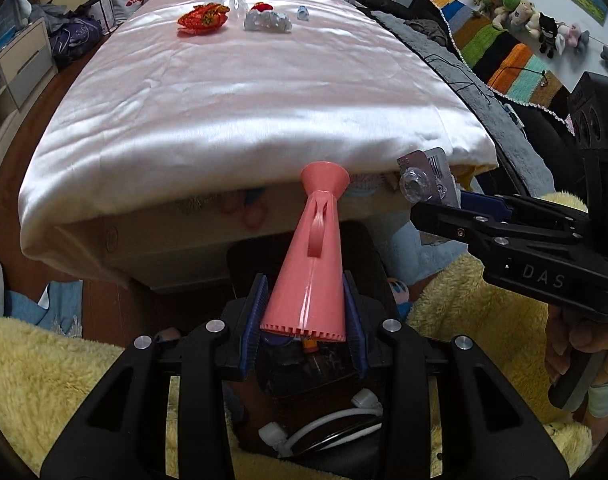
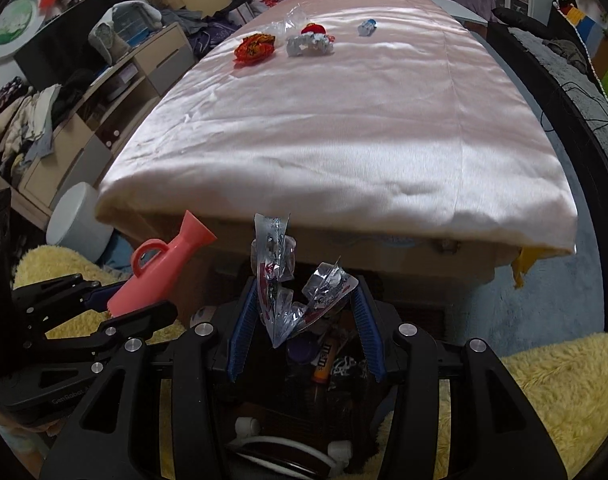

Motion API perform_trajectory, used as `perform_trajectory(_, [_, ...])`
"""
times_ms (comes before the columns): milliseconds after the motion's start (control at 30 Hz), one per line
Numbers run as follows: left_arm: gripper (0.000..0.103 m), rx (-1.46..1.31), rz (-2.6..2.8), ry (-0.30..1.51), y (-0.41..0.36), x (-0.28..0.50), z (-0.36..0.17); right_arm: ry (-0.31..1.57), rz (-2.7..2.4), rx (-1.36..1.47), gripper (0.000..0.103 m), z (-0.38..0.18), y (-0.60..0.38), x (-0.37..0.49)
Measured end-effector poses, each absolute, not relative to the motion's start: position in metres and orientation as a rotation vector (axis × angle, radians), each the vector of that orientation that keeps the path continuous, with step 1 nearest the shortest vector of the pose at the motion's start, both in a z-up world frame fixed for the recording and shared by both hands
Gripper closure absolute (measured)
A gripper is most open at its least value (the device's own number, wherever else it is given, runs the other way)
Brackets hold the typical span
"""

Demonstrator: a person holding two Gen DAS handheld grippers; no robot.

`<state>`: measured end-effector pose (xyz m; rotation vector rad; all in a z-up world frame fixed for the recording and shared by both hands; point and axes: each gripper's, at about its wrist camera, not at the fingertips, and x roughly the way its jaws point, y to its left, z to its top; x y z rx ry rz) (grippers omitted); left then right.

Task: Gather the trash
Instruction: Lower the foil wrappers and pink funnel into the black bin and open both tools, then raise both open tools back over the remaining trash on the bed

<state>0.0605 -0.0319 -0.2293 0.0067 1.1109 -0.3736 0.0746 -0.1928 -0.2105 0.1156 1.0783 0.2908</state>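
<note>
Home bedroom: satin-covered bed (image 1: 240, 92), plush toys (image 1: 515, 4), clothes-heaped dresser (image 2: 104, 92).

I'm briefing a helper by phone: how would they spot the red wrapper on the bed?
Look at the pink satin bed cover and go to its far end, where a few bits of litter lie. The crumpled red and gold wrapper is the leftmost, beside a grey-white crumpled piece; it is the only all-red, shiny one.
</note>
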Motion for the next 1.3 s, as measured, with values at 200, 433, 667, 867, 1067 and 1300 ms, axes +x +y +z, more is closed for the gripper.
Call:
perform_trajectory(200, [0.068,0.018,-0.379,1.163,-0.036,0.052,-0.251,1.136,0.292,0.104,0.055,-0.233,-0.190,0.066])
perform_trajectory(433, [0.068,0.046,-0.397,1.202,-0.043,0.048,-0.264,1.180,0.287,0.114,0.054,-0.248,-0.193,0.062])
perform_trajectory(667, [0.045,0.047,-0.380,1.224,-0.039,0.054,-0.271,1.191,0.266,0.130,0.040,-0.252,-0.195,0.070])
perform_trajectory(867, [0.035,0.026,-0.346,1.204,-0.026,0.061,-0.262,1.161,0.245,0.163,0.035,-0.240,-0.207,0.078])
perform_trajectory(1067, [0.030,0.002,-0.322,1.156,-0.009,0.074,-0.242,1.113,0.220,0.190,0.022,-0.221,-0.219,0.085])
perform_trajectory(1300, [0.027,-0.002,-0.292,1.091,0.003,0.097,-0.211,1.044,0.207,0.232,0.022,-0.193,-0.235,0.104])
